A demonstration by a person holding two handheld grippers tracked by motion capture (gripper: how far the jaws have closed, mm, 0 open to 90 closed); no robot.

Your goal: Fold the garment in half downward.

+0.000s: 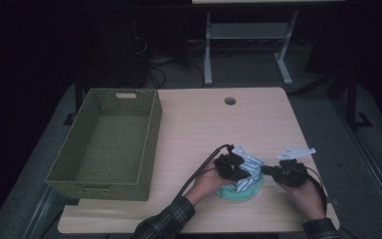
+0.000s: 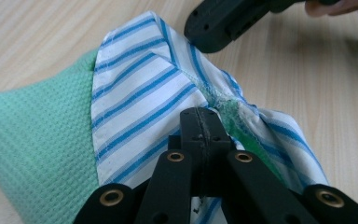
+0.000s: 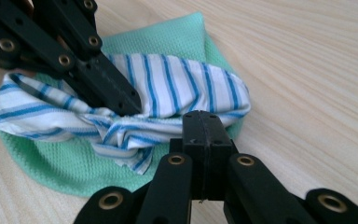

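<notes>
A white cloth with blue stripes [image 1: 251, 165] lies bunched on top of a mint-green waffle cloth [image 1: 238, 193] near the table's front edge. My left gripper [image 1: 235, 169] is shut on the striped cloth [image 2: 140, 88], its closed jaws pinching a puckered seam in the left gripper view. My right gripper [image 1: 268, 171] is shut on the opposite edge of the striped cloth [image 3: 182, 88], just right of the left one. The green cloth [image 3: 74, 168] spreads flat beneath. In the left gripper view the green cloth [image 2: 32, 140] sits at the left.
A green woven basket [image 1: 151, 144] stands empty on the table's left half. A round cable hole [image 1: 230, 101] sits near the far edge. Bare wood [image 1: 219, 129] lies between basket and cloths. A white table frame [image 1: 248, 35] stands on the floor behind.
</notes>
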